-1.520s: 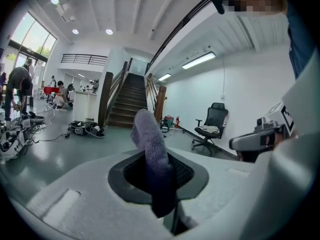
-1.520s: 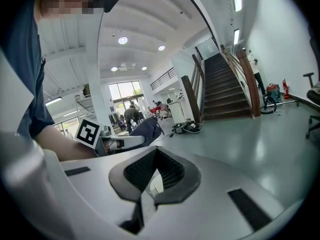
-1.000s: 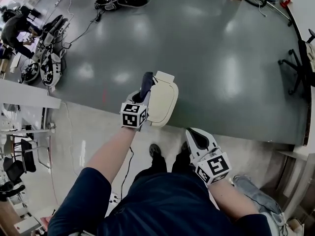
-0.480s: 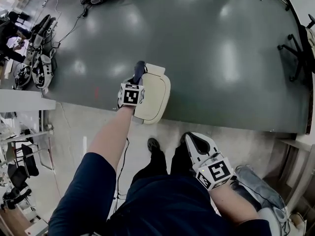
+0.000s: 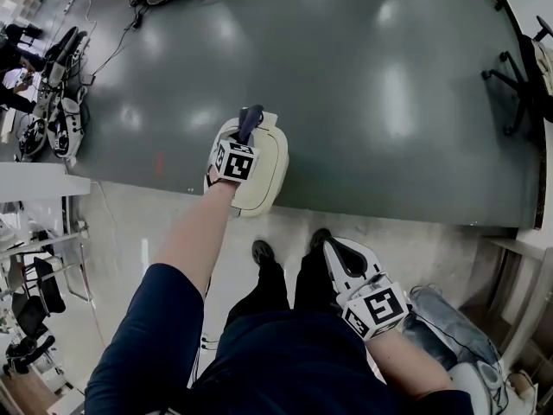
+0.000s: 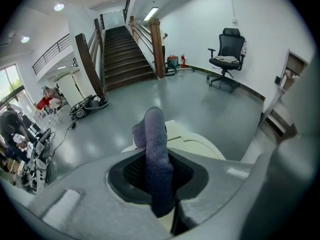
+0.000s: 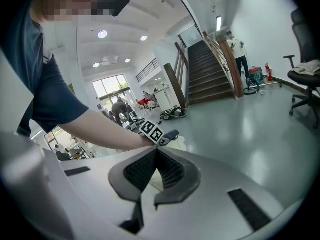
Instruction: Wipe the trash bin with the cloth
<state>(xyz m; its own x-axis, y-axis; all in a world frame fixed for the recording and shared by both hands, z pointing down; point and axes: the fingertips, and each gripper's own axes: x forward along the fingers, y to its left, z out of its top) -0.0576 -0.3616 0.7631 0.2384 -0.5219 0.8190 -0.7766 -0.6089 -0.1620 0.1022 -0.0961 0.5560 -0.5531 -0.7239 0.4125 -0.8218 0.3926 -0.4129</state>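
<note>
**A:** status? go L to R.

**B:** Far L: floor gear (image 5: 54,102) w/ cables, not ours. Next is my left gripper (image 5: 244,138), jaws clamped on the cloth (image 5: 251,121). Cloth is dark blue, its free end sticking out past the tips. It's over the trash bin (image 5: 268,171), the pale one on the grey floor just ahead of the person's feet.

**A:** what's changed vs 1 s back?

**B:** L gripper has slid fwd along the lid's L side. It was at the near L corner. Now its marker cube sits over the lid and the cloth is at the far edge. Reads to me as one wipe stroke along the lid, so prob. mid-task. Can't confirm cloth-to-lid contact from any view; touching or v. close.

**A:** R side?

**B:** right gripper (image 5: 339,247) has barely moved. It's low by the person's R leg, jaws together, nothing between them, idle. Further R there's an office chair (image 5: 517,74) at the frame edge.

**A:** counts?

**B:** 1 bin, 1 cloth, 2 grippers, 1 chair. Floor gear is several units, too small to count.

**A:** so where are we?

**B:** Imo only the lid's L strip looks covered. Rest of lid + bin sides still to do.
</note>
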